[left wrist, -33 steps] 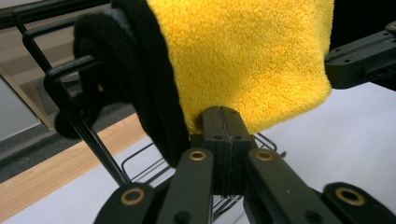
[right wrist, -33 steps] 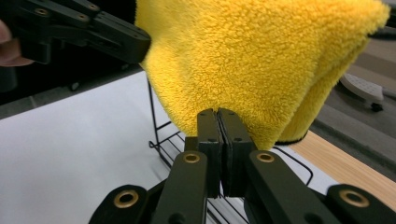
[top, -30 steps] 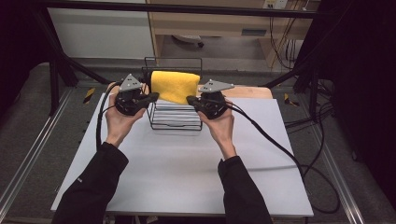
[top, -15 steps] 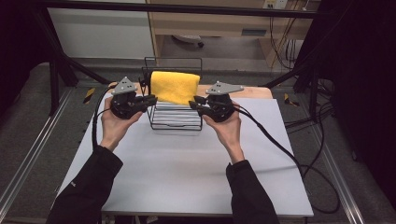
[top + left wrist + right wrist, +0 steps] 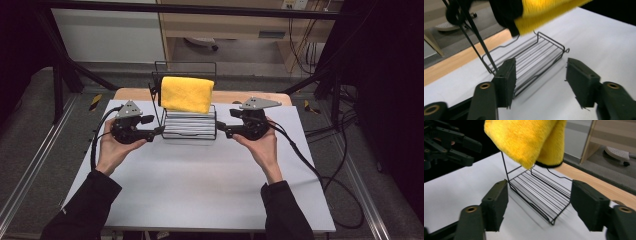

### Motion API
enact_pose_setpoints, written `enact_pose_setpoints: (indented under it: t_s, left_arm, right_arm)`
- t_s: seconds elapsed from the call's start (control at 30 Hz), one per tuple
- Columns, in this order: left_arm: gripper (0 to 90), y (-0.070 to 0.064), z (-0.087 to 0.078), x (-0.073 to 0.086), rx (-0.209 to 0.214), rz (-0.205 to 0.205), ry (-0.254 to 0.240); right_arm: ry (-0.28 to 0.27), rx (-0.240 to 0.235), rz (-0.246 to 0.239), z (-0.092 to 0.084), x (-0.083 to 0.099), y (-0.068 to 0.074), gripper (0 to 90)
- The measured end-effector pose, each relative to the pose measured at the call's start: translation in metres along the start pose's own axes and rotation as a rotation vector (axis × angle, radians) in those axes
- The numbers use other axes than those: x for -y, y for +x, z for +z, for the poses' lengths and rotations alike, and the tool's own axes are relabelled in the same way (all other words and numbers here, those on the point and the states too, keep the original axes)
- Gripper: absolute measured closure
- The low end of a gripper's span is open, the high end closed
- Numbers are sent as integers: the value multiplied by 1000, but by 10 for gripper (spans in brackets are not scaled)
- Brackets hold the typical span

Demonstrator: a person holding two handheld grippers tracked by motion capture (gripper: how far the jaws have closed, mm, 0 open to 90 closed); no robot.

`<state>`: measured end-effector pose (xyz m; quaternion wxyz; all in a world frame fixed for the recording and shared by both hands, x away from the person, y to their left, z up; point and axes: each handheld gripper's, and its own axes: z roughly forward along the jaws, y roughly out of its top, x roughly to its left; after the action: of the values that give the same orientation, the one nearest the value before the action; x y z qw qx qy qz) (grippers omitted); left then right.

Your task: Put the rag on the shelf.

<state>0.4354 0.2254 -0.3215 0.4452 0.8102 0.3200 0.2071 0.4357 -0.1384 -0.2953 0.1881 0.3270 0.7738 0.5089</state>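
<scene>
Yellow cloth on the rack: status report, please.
Left gripper and right gripper open, jaws just opening, nothing between. Yellow cloth draped over wire rack. Nothing blocking.

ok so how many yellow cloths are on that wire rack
1. A single folded yellow cloth hangs over the top bar of the black wire rack, at the far middle of the white table. No second cloth is visible.

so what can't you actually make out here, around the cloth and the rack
- High view: the bar that carries the yellow cloth is hidden by the cloth itself.
- Left gripper view: cloth top cut off by the upper edge, and blurred.
- Right gripper view: wire rack top hidden behind the cloth; cloth top cut off.
</scene>
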Motion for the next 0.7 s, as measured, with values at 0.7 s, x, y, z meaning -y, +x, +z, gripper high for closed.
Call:
enact_pose_setpoints:
  t_s: [0.7]
  left_arm:
    - [73,-8,4,86,-12,-43,66]
  right_arm:
    - [86,1,71,-21,92,-28,47]
